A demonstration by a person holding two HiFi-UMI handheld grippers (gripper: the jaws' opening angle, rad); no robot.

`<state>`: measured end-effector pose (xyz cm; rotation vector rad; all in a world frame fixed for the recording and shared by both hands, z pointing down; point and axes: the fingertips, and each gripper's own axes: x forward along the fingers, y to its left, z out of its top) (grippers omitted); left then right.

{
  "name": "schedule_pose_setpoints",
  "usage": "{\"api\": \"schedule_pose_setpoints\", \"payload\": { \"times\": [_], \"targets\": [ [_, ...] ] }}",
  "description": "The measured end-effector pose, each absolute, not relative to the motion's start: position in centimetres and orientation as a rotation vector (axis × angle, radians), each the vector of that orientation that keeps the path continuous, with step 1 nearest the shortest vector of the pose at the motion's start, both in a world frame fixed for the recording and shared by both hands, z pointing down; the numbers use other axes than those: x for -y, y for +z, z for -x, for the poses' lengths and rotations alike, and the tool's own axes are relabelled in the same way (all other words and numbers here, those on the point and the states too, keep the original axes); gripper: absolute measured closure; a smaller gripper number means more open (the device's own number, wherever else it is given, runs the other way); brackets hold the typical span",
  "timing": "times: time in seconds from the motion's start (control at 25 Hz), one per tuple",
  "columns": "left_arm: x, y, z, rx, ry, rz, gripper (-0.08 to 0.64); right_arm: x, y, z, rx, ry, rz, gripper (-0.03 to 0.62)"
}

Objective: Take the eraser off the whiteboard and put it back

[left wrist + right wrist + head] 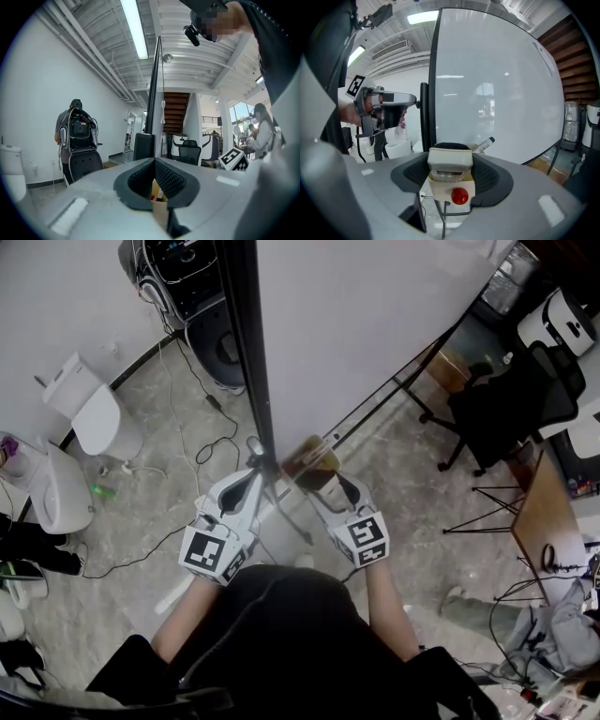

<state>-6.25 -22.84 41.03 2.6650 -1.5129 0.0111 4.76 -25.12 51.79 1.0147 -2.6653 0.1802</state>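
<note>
Beige eraser (pixel 450 163) in right tongs (pixel 451 154), whiteboard (pixel 497 84) top cut off

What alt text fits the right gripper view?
The right gripper holds a white eraser between its jaws before the whiteboard. A cream box with a red dot sits just below; the left gripper shows at left.

Grey stone floor (pixel 384 474) strewn with cables (pixel 211 442); black office chair (pixel 511 404), wooden desk (pixel 544 512).

Whiteboard (pixel 497 84) glossy w/ reflections; eraser (pixel 450 161) matt off-white plastic; right claw pads (pixel 486 176) black, ribbed; floor (pixel 375 474) mottled, stone-like.
</note>
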Motion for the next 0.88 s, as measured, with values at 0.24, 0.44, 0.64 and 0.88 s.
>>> {"api": "schedule_pose_setpoints", "payload": {
  "times": [0.24,0.44,0.64,0.88],
  "targets": [
    [22.7,40.8,6.3,1.505,-0.002,-2.668,0.557,25.3,50.6,-5.1,2.693,0.169,-1.049,0.314],
    [22.6,40.7,6.3,1.496,-0.001,-2.684,0.557,25.2,49.1,-5.7,2.713,0.15,-1.085,0.314],
    [22.3,40.7,6.1,1.492,0.004,-2.693,0.557,24.6,47.6,-6.8,2.724,0.133,-1.131,0.314],
    [22.3,40.4,5.9,1.483,-0.014,-2.701,0.557,24.0,44.7,-8.5,2.764,0.105,-1.213,0.314]
  ]
}}
